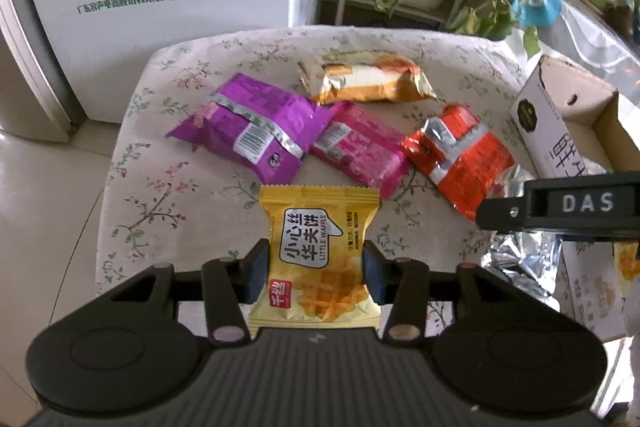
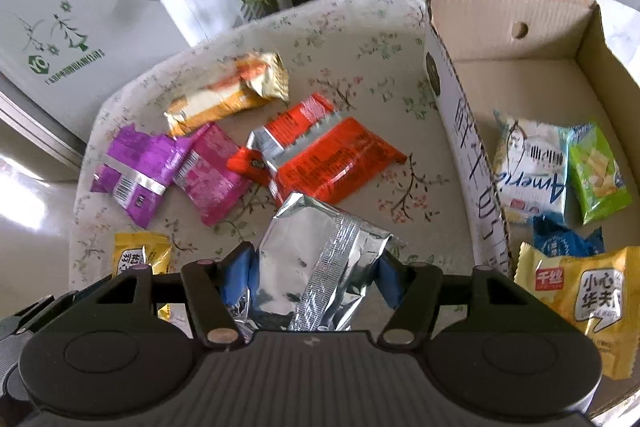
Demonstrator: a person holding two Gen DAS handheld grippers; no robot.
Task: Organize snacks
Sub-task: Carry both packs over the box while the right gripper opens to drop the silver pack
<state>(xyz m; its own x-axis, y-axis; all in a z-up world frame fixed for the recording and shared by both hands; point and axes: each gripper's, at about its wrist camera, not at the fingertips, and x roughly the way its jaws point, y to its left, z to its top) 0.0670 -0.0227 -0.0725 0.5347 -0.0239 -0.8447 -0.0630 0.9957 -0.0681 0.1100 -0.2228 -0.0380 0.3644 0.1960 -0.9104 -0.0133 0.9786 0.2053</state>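
Yellow waffle packet (image 1: 316,255) between left jaws, silver pouch (image 2: 320,259) between right; box contents (image 2: 560,179) only in right view.

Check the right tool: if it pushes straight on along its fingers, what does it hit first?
Probably the flat orange-red foil snack packet, lying on the floral cloth just beyond the crinkled silver foil packet that the right tool holds. Depth is unclear; it might land on bare cloth short of it.

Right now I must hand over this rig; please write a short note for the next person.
Left hand-held gripper: shut on yellow waffle packet.
Right hand-held gripper: shut on silver packet.
On the floral cloth: purple, pink, red and orange-white packets.
Done: several snacks lie in the cardboard box.
Left: box both held packets, then those four.
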